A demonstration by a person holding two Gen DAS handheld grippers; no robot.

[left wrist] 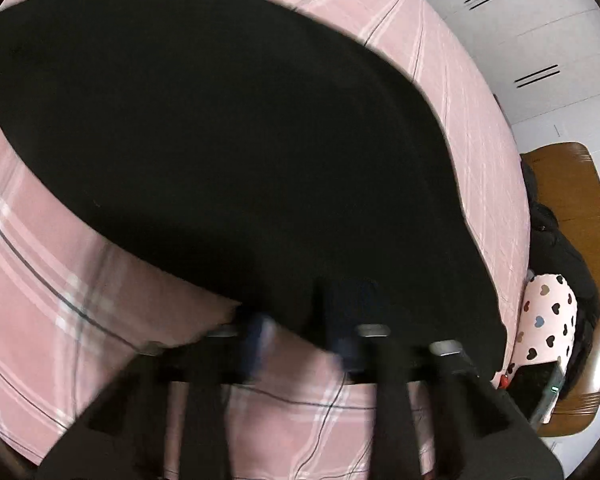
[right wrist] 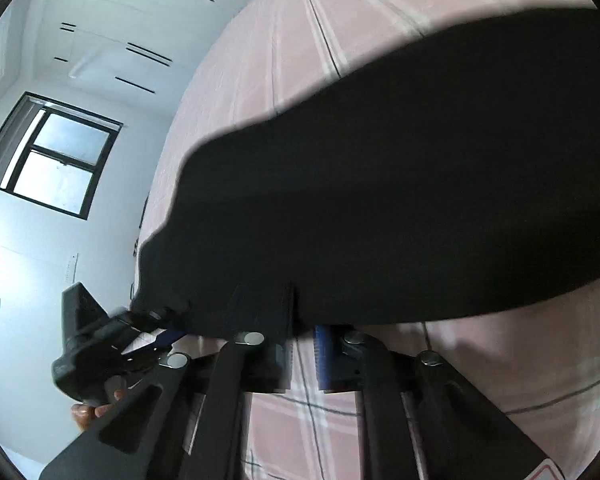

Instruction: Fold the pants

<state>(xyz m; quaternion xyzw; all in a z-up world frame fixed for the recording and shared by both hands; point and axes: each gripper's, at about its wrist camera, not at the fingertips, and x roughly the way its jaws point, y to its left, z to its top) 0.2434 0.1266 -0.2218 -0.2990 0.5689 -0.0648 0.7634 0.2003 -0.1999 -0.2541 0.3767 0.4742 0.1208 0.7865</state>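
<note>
1. The black pants [left wrist: 228, 152] are lying on the pink plaid bed [left wrist: 52, 300], their near edge lifted off it.
2. The left gripper [left wrist: 300, 340] is pinching that edge, jaws closed on the cloth.
3. The right gripper [right wrist: 300, 344] is clamping the same edge, jaws closed on the pants [right wrist: 380, 200].
4. The left gripper [right wrist: 112, 344] is sitting just beside the pants' corner.

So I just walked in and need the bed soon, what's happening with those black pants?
A person is folding the black pants on the pink plaid bedsheet with two handheld grippers. The left gripper and right gripper are each shut on the near edge of the fabric, which lies spread across the bed.
</note>
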